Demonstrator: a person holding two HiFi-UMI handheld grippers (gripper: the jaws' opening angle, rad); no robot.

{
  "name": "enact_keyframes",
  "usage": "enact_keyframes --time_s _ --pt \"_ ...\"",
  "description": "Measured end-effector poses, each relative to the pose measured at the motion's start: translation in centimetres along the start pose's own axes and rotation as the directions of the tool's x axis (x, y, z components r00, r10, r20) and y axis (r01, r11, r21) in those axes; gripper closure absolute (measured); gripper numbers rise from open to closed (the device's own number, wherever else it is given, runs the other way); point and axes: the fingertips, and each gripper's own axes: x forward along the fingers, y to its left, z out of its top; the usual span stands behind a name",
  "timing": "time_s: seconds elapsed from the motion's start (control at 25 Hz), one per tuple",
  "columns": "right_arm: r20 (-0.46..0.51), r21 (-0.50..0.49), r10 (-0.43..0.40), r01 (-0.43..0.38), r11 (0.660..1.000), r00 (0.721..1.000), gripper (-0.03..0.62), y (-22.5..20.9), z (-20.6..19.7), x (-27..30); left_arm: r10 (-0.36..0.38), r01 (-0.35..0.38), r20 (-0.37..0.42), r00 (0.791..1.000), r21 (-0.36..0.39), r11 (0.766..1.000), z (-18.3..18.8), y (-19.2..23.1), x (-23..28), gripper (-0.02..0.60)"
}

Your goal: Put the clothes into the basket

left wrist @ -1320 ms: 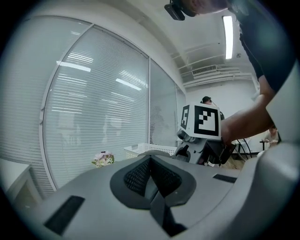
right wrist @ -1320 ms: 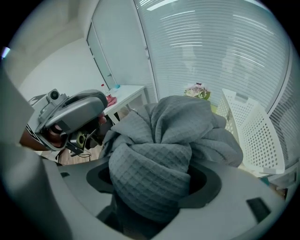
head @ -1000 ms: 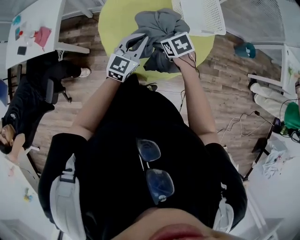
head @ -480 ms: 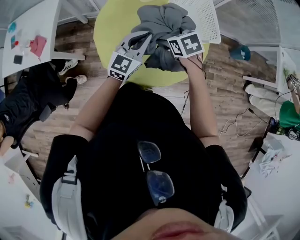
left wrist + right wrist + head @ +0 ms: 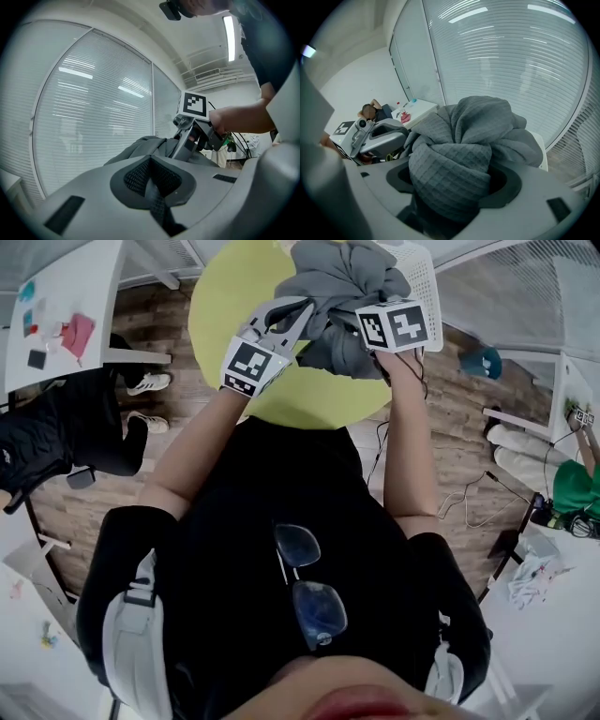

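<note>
A bunched grey waffle-knit garment (image 5: 342,282) hangs in the air between both grippers, above a round yellow table (image 5: 230,306). My right gripper (image 5: 370,320) is shut on a thick wad of it, which fills the right gripper view (image 5: 483,126) between its jaws (image 5: 450,187). My left gripper (image 5: 281,320) holds the garment's left side; in its own view the jaws (image 5: 151,180) are shut on a thin fold, with the rest of the cloth (image 5: 145,145) beyond. A white perforated basket (image 5: 419,277) stands just behind and right of the garment, partly hidden by it.
A white table (image 5: 66,296) with small pink items stands at the far left, and a seated person (image 5: 56,442) is beside it. Cables trail on the wooden floor at the right (image 5: 469,488). A teal object (image 5: 483,362) lies right of the yellow table.
Both grippers have carried the garment further away from me and slightly right. It now overlaps the basket's near edge.
</note>
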Motion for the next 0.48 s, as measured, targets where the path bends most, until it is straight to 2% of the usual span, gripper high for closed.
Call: enact_keyframes --time_s 0.16,0.28,0.48 --pt "0.012 -0.013 0.051 -0.051 0.999 0.999 0.223 -3.2 1.1 0.4 0.062 -0.062 -0.015 0.998 -0.010 0.998 0.3 0.7 2.7 0.578" --pt "-0.009 -0.048 0.082 -0.082 0.995 0.997 0.223 -5.9 1.2 0.4 0.124 -0.124 0.004 0.992 -0.025 0.992 1.3 0.7 5.4 0.578" --pt "-0.010 -0.081 0.112 -0.113 0.990 0.994 0.223 -10.6 1.6 -0.3 0.197 -0.197 0.007 0.980 -0.033 0.980 1.8 -0.7 9.1 0.578"
